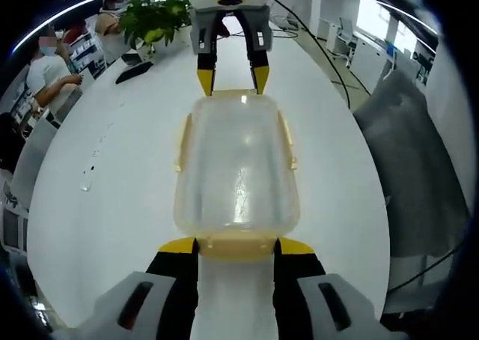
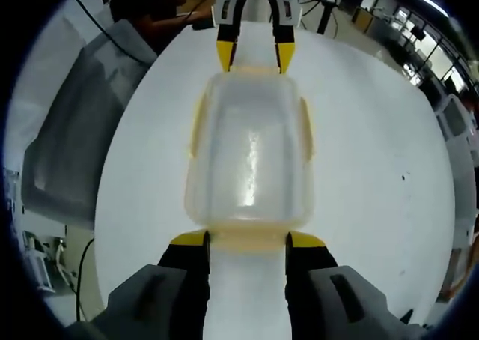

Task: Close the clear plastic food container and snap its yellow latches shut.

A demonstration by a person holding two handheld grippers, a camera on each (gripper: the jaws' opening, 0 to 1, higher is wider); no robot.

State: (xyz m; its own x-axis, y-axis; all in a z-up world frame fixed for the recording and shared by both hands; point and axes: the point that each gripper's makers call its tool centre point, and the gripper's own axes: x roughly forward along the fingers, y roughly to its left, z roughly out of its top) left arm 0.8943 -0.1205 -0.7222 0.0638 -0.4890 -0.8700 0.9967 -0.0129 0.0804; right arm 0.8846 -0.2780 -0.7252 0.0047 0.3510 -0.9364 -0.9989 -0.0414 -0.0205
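White oval table (image 1: 112,198) carries my clear food container (image 1: 238,168) at centre; potted plant (image 1: 153,18) at eleven o'clock. My left tongs (image 1: 236,249) and right tongs (image 2: 247,241) gape at opposite ends, gripping nothing.

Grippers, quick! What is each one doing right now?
Left gripper: open, jaws astride the near end latch of the container.
Right gripper: open, jaws astride the opposite end latch.
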